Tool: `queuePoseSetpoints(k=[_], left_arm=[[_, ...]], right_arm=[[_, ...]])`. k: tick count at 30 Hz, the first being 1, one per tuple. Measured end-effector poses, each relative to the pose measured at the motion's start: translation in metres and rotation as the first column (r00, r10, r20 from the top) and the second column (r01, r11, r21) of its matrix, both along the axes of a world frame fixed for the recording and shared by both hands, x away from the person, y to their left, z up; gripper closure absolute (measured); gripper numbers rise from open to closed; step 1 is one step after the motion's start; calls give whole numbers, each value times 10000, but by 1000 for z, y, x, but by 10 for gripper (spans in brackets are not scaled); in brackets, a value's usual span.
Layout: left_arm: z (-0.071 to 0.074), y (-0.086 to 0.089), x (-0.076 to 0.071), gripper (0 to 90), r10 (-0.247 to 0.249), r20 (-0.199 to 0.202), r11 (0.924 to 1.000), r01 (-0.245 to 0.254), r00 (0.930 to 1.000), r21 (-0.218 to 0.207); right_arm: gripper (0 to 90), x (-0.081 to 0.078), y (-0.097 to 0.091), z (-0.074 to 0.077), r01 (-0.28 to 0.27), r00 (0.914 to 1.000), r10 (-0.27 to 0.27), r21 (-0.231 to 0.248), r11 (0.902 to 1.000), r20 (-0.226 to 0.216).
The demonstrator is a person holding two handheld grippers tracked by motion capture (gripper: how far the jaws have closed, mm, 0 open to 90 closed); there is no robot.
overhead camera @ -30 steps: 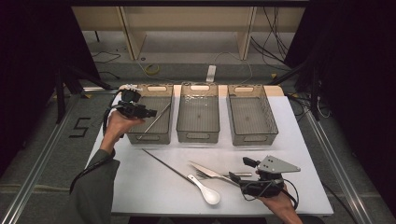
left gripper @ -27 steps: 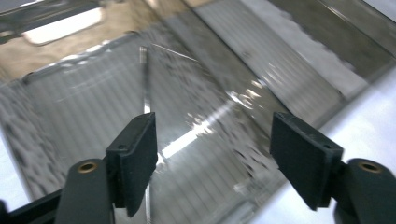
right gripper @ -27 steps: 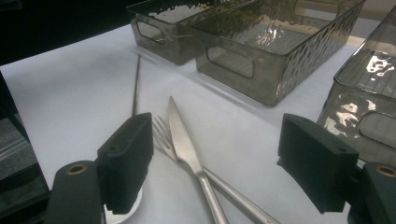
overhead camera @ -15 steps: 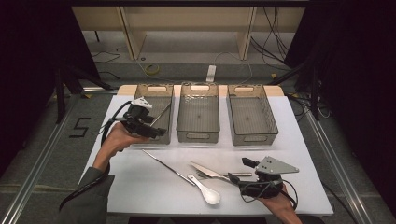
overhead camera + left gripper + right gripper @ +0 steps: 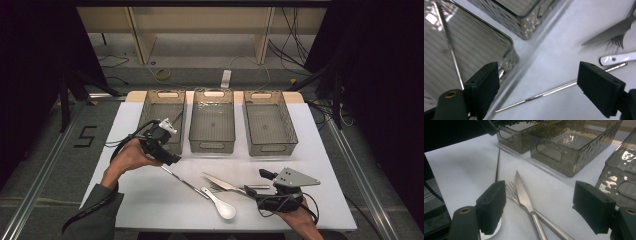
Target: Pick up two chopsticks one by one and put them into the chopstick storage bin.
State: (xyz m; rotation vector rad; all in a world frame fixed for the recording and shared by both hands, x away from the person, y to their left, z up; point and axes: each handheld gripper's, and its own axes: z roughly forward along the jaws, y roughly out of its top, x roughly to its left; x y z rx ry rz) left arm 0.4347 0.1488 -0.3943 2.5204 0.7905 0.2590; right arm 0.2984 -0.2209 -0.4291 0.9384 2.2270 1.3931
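Chopstick on desk: thin metal chopstick [image 5: 554, 90] lying just in front of the left bin [image 5: 161, 120].
Left claw [image 5: 162, 156]: empty, jaws apart, lowered from above that bin toward the chopstick.
Meaning: likely the next pick-up.
Right claw [image 5: 259, 191]: jaws apart, empty, beside the knife [image 5: 224, 183].

Three clear bins sit in a row at upper centre: left bin [image 5: 161, 120], middle bin [image 5: 212, 120], right bin [image 5: 269, 122]. At lower centre lie a knife [image 5: 225, 183], fork [image 5: 235, 188], white spoon [image 5: 220, 204] and thin metal rod [image 5: 186, 183] on the white table [image 5: 320, 150].
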Motion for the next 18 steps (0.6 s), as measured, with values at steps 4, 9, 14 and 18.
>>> queuePoseSetpoints(k=[4, 9, 14, 18], left_arm=[[-13, -6, -4, 187, -302, -415, 9983, 322, 9987, 491], [-26, -14, -7, 193, -684, -783, 9921, 760, 9946, 996], [-37, -18, -9, 242, -926, -1172, 9836, 1091, 9888, 1438], [-42, -18, -9, 290, -976, -1221, 9812, 1160, 9877, 1543]], right_arm=[[275, 0, 0, 0, 0, 10000, 0, -4, 10000, -5], [275, 0, 0, 0, 1, 10000, -1, -9, 10000, 1], [275, 0, 0, 0, -15, 10000, 15, -26, 10000, -19], [275, 0, 0, 0, -18, 10000, 18, -17, 10000, -33]])
